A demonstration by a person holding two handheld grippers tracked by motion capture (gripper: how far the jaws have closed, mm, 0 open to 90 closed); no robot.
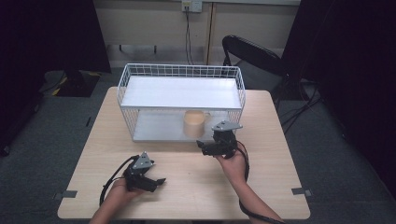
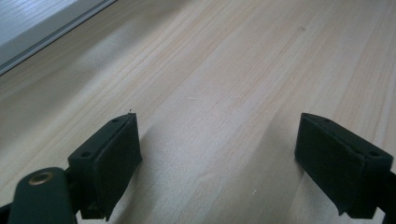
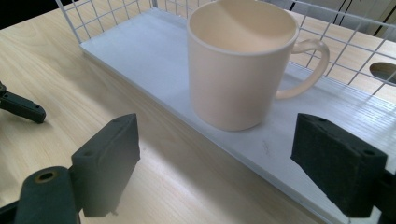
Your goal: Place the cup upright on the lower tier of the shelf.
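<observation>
At the front lip of the white wire rack's lower shelf (image 3: pixel 154 60), a cream mug (image 3: pixel 240 65) stands upright, its handle turned toward the shelf's right end, as the right gripper (image 3: pixel 217 163) faces it with jaws spread wide and nothing between them. Seen from the high view, that right gripper (image 1: pixel 215 145) hovers over the table (image 1: pixel 275 154) just in front of the rack (image 1: pixel 181 70), the mug (image 1: pixel 194 122) near it but apart. Toward the table's near left corner, the left gripper (image 1: pixel 148 179) sits low over bare wood, its jaws equally wide and empty.

The risk likely lies in the approach: the upper shelf hangs close over the mug, so a high entry could knock the gripper against it, while a jaw arriving off-centre could nudge the mug deeper in or tip it. A grip catching the handle instead of the wall could let it twist loose.
</observation>
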